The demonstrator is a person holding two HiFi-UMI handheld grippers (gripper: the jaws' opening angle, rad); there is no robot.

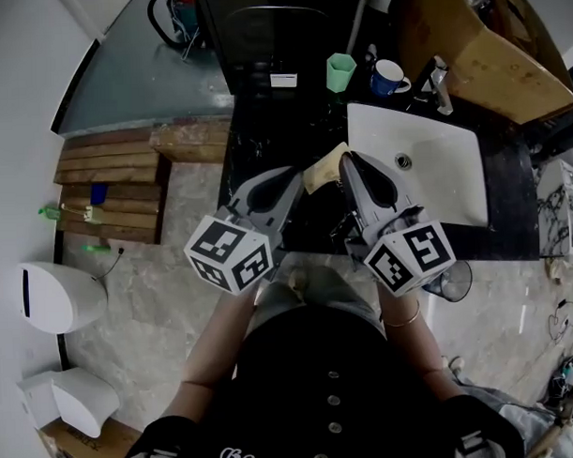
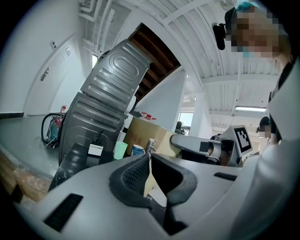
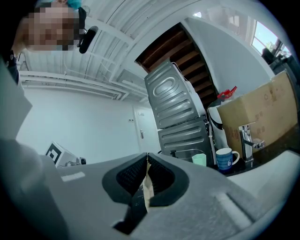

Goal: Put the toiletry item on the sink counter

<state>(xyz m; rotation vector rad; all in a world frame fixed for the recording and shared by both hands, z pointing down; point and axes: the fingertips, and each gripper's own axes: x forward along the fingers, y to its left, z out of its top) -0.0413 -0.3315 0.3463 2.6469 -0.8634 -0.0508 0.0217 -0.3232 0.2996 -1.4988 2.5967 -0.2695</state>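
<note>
The packet (image 1: 322, 169) is thin, flat, pale tan. It is held above the black counter (image 1: 265, 140), just left of the white sink (image 1: 369, 119).

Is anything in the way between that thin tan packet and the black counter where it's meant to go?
Nothing visible. The left gripper and right gripper pinch the thin tan packet above bare black counter beside the white basin; the green cup and blue mug stand farther back.
</note>
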